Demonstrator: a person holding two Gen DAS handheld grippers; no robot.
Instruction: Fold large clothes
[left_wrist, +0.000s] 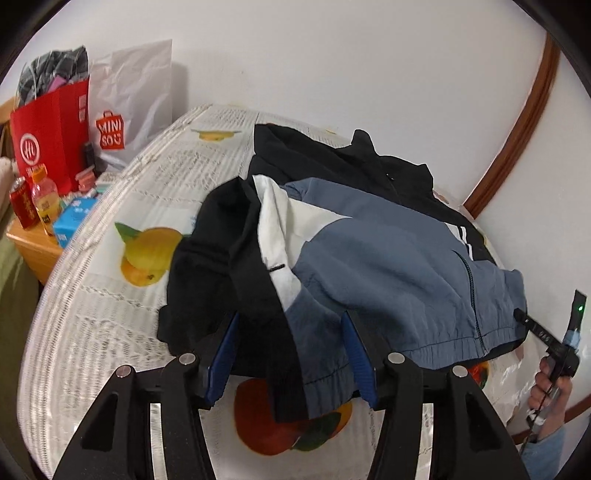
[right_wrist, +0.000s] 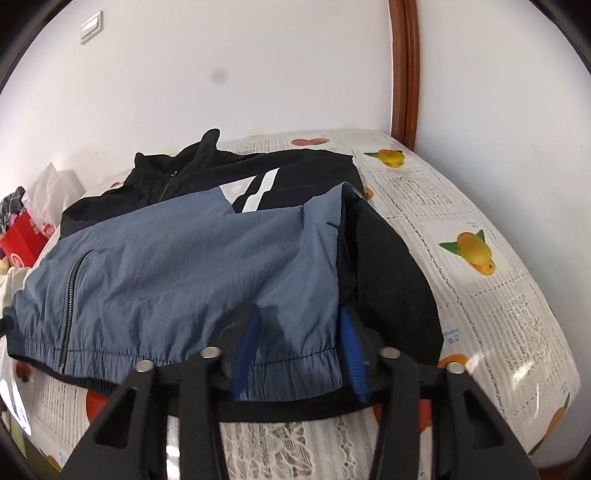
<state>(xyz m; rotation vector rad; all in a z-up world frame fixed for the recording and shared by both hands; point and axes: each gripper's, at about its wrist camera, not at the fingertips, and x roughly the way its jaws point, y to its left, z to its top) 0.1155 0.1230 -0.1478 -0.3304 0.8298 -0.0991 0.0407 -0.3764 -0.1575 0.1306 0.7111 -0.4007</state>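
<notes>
A black, blue and white jacket (left_wrist: 369, 251) lies spread on a table (left_wrist: 110, 295) covered in a newsprint-and-fruit patterned cloth, its collar toward 12 o'clock by the white wall (left_wrist: 332, 55) and its gathered hem toward 6 o'clock at the near edge. The left hand-held gripper (left_wrist: 291, 354) stands with its 2 blue pads apart, the hem and a black sleeve lying between them without being pinched. The right hand-held gripper (right_wrist: 299, 350) likewise has its jaws parted, straddling the blue hem, the pads not pressing the cloth. At 9 o'clock in the left view, a red bag (left_wrist: 51, 136), a white shopping bag (left_wrist: 133, 96) and a bottle (left_wrist: 44, 199) crowd a side stand.
</notes>
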